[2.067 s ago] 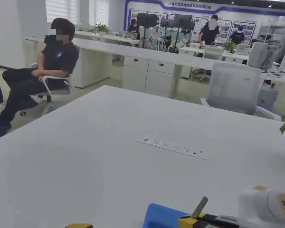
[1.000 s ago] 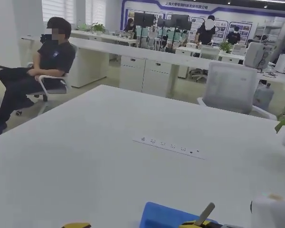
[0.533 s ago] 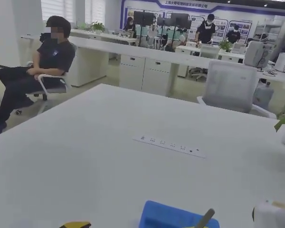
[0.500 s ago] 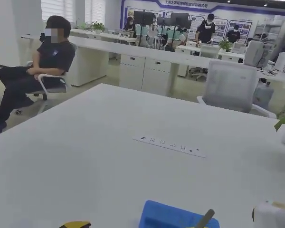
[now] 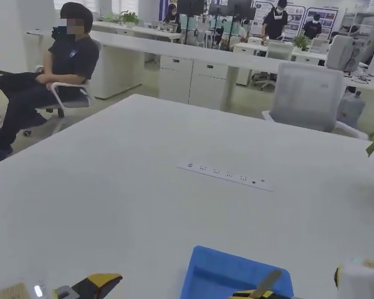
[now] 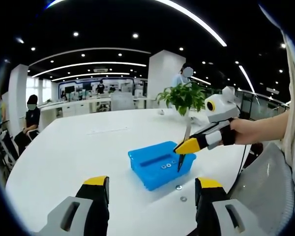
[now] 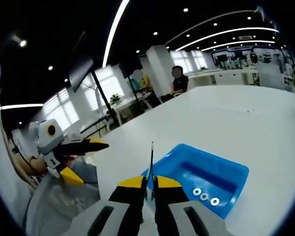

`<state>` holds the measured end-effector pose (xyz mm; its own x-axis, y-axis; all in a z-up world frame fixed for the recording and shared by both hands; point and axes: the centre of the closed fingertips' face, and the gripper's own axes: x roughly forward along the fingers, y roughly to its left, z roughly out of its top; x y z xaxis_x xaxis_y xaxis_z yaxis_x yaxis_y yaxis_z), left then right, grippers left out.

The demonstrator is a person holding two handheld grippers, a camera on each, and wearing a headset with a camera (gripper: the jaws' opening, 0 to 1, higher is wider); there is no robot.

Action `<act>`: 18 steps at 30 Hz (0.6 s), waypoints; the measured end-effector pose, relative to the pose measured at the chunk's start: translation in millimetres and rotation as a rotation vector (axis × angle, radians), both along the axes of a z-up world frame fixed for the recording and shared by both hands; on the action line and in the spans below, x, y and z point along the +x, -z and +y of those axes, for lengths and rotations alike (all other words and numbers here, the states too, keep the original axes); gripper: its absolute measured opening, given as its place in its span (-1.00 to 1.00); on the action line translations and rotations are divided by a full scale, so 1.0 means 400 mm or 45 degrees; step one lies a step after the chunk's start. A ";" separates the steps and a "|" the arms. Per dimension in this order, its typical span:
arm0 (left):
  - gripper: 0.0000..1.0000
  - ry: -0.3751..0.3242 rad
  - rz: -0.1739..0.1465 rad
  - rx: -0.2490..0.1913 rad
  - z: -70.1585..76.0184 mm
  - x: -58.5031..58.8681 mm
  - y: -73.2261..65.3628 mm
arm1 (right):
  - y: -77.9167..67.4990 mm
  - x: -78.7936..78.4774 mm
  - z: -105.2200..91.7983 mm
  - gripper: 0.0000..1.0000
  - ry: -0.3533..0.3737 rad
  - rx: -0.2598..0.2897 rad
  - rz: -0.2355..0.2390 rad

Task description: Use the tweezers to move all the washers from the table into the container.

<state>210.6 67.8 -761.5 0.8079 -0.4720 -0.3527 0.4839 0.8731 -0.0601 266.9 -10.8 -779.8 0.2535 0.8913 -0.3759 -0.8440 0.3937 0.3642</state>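
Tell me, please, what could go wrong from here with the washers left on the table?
1. The two washers on the table lie flat beside the blue container, seemingly near the table's edge; a slipped tweezer tip could flick them off.
2. The tweezers are thin and clamped between the right tool's jaws, so they may twist when pressed down.

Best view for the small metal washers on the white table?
Left gripper view: two loose washers lie beside the blue plastic container. Right gripper view has three binned washers; head view catches the container rim.

Left gripper (image 6: 152,183) spread wide, right gripper (image 7: 148,184) closed.
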 end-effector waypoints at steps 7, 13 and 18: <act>0.43 -0.007 0.009 0.012 0.007 0.002 0.007 | 0.057 -0.024 -0.011 -0.92 -0.001 -0.056 0.025; 0.43 -0.040 0.012 0.013 0.021 0.005 0.009 | 0.086 -0.028 -0.008 -0.92 -0.020 -0.095 0.017; 0.41 -0.067 0.004 0.022 0.031 0.008 0.008 | 0.110 -0.044 -0.002 -0.92 -0.101 -0.177 -0.066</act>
